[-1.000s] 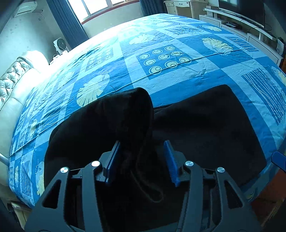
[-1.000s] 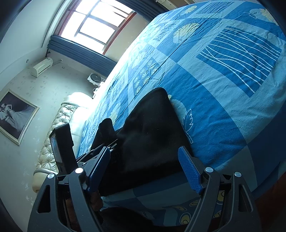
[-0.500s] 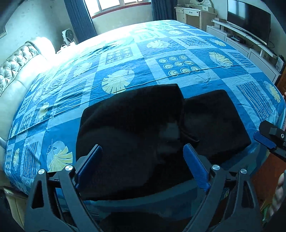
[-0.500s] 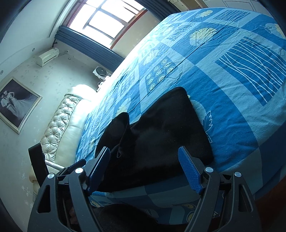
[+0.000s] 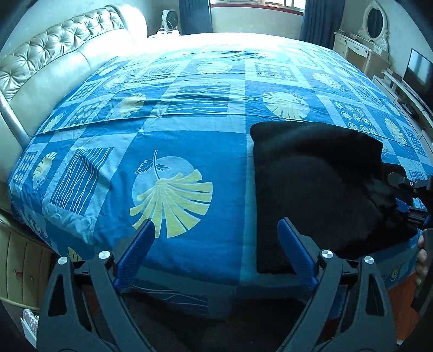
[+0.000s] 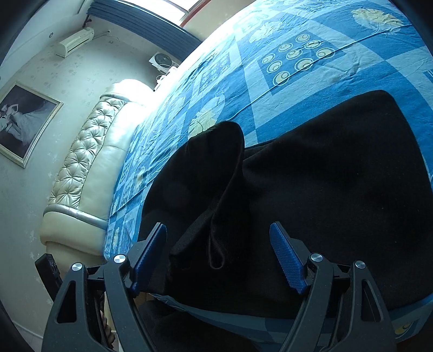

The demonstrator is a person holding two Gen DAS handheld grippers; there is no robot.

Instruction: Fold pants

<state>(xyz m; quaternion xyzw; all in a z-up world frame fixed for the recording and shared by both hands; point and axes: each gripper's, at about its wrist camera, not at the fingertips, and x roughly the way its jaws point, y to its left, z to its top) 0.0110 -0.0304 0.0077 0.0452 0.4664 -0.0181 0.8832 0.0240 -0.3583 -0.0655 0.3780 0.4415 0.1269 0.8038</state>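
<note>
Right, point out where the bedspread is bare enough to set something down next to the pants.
The widest free patch is the bedspread left of the black pants, running to the tufted headboard. More bare cover lies beyond the pants toward the window. It is crowded at the near right edge, where the right gripper straddles a raised fold.

This is a bedroom in a home. A large bed [image 5: 189, 130] with blue patterned cover, a tufted headboard [image 5: 54, 54], a dressing table with oval mirror [image 5: 374, 23], a television [image 5: 419, 73] and a framed portrait [image 6: 21, 121] show it.
</note>
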